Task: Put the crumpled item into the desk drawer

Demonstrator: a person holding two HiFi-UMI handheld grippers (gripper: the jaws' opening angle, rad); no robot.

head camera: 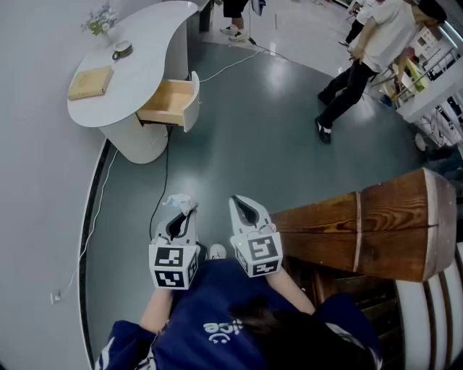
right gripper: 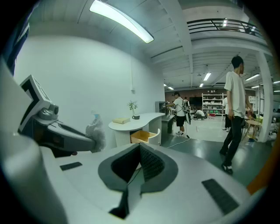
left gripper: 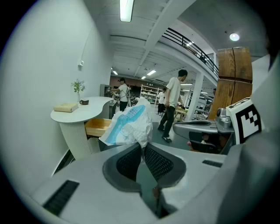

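Observation:
My left gripper (head camera: 179, 211) is shut on a crumpled white and blue wrapper (head camera: 181, 203) and holds it in the air above the grey floor. In the left gripper view the wrapper (left gripper: 129, 124) bulges out past the pinched pads of that gripper (left gripper: 142, 148). Just right of it, my right gripper (head camera: 244, 207) is shut with nothing in it, as the right gripper view (right gripper: 140, 148) confirms. Far ahead stands the white curved desk (head camera: 148, 43), its wooden drawer (head camera: 171, 102) pulled open. The drawer (left gripper: 98, 127) also shows beyond the wrapper, and in the right gripper view (right gripper: 147, 136).
On the desk lie a tan book (head camera: 90, 82), a cup (head camera: 121, 50) and a small plant (head camera: 101, 17). A cable (head camera: 165, 173) runs over the floor below the desk. A wooden cabinet (head camera: 369, 231) stands close at my right. People (head camera: 365, 54) stand at the far right.

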